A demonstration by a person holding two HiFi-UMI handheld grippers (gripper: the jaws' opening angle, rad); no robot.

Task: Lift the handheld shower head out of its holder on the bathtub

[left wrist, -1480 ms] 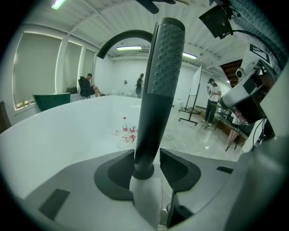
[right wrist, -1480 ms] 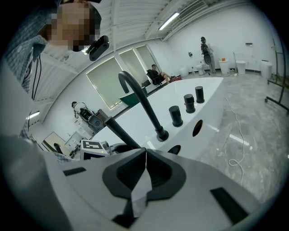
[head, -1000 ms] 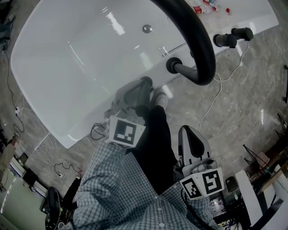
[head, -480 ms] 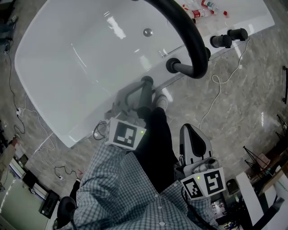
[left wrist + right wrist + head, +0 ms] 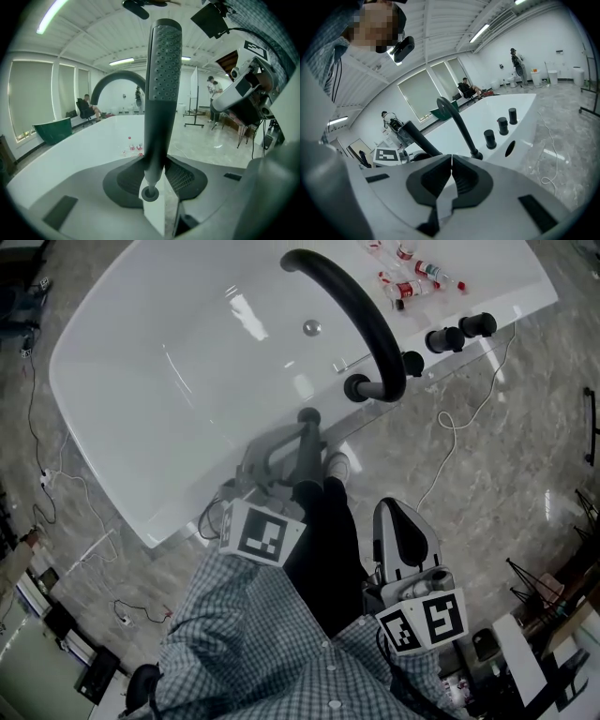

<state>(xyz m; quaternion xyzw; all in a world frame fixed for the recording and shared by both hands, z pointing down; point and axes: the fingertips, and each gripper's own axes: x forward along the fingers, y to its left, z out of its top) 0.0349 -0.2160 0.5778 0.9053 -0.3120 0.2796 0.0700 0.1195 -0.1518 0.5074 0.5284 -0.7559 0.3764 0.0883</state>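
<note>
The left gripper (image 5: 157, 174) is clamped on the shower head (image 5: 161, 79), which stands upright at frame centre, by the bathtub's (image 5: 141, 381) near rim. The step wants a firm squeeze and a straight lift, clear of the black tap arch (image 5: 361, 306). The right gripper (image 5: 451, 164) is closed on nothing.

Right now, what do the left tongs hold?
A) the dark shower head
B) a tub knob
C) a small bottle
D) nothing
A: in the left gripper view, the left tongs are closed on the lower end of the dark shower head, which stands upright between them.
</note>
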